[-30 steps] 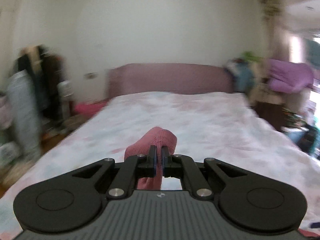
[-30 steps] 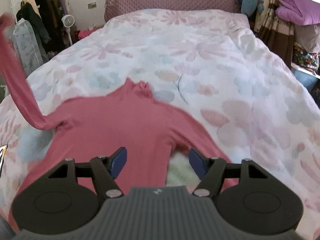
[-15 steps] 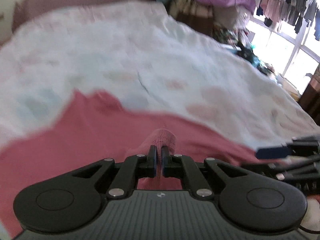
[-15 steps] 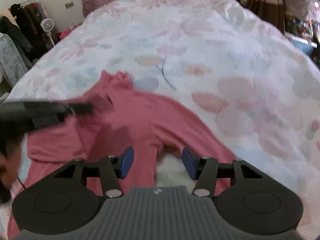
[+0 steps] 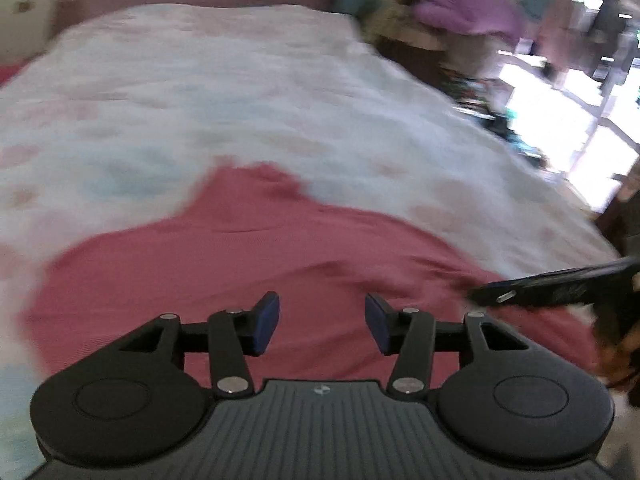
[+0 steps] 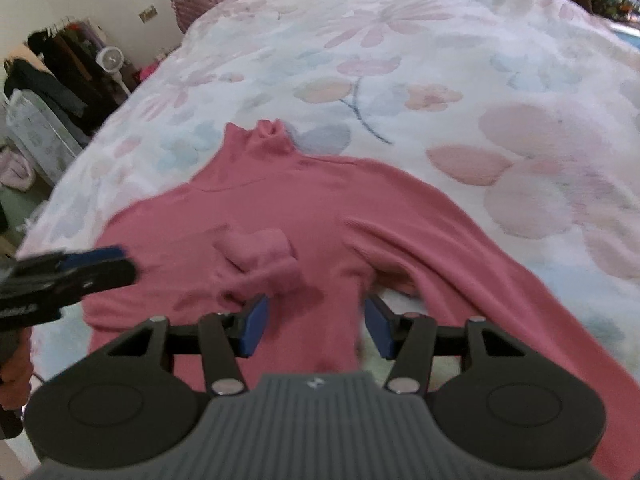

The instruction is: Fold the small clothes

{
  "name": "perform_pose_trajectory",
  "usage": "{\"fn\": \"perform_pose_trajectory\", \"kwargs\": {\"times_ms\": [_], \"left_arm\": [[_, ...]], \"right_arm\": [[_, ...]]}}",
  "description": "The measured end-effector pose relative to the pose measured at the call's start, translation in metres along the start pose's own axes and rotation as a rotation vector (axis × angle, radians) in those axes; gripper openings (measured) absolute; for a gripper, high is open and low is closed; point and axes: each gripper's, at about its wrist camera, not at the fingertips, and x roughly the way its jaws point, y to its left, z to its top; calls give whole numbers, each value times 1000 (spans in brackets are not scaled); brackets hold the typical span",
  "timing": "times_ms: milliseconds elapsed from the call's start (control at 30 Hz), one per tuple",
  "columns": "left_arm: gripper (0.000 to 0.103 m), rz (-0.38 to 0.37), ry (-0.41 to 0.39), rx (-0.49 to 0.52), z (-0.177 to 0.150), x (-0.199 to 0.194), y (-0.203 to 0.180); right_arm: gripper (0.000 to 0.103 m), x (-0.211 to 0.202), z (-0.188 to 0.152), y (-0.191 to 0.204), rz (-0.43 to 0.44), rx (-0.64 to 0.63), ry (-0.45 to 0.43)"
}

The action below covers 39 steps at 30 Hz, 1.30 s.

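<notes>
One sleeve (image 6: 256, 256) lies folded across the pink top (image 6: 320, 200) on the bed (image 6: 440, 40); the other sleeve (image 6: 500, 280) remains. The left gripper (image 5: 322, 322) is opening, empty; the right gripper (image 6: 316, 322) is closing, not yet gripping.

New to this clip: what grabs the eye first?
A pink turtleneck top spread flat on the floral bedspread, one sleeve cuff folded in onto its chest. The left tongs hang over the top, opening, nothing between them; the right tongs are closing, straddling its side edge.

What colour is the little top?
The small long-sleeved turtleneck top is rose pink, clearest in the right wrist view.
</notes>
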Motion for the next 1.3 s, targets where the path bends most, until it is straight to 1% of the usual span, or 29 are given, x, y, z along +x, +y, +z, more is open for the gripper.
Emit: {"fn": "perform_pose_trajectory", "kwargs": {"times_ms": [100,167,233,300,333,367,400,433,467,500,633,700,800,867,933,1033,1067,1167,1267,1300], "left_arm": [[58,135,8,-59,-8,-18,47],[58,202,12,-111,-11,-27,74],[58,261,1,-153,-14,-37,96],[58,290,-12,-184,-15,-44,110],[58,299,-21,-203,-16,-48,116],[58,306,-27,-219,-17,-50,119],[58,311,-29,-234,-18,-53,124],[58,316,-31,-245,-19,-53,128],[58,322,-36,-256,-21,-56,133],[58,328,-38,-266,-22,-56,137],[58,359,-39,-314,-26,-55,152],[58,362,-49,-336,-28,-58,157],[58,352,-57,-351,-30,-60,158],[58,350,-55,-349,-29,-59,159],[58,346,-51,-350,-29,-57,159],[58,329,-42,-358,-26,-50,158],[58,321,-37,-366,-25,-46,158],[58,259,-22,-432,-21,-33,162],[58,195,-15,-492,-13,-18,167],[58,176,-10,-509,-10,-12,168]], "right_arm": [[43,16,16,5,38,15,-6],[43,30,29,10,69,11,-4],[44,48,41,14,88,1,6],[45,69,48,15,100,20,49],[41,79,48,13,99,43,75],[33,88,48,11,104,75,100],[12,94,46,9,115,103,112],[4,94,44,9,134,116,112],[3,91,43,12,154,115,101],[1,84,43,17,165,95,82],[0,39,62,49,170,-42,-27],[0,10,82,61,168,-78,-102],[0,-30,111,59,165,-50,-209],[0,-52,123,48,125,-24,-276],[0,-63,129,32,61,-4,-303],[0,-53,125,0,-22,46,-263],[0,-43,121,-10,-56,61,-229],[0,-15,102,-34,-95,88,-149],[0,-3,88,-46,-151,99,-142],[0,-2,85,-50,-148,113,-142]]}}
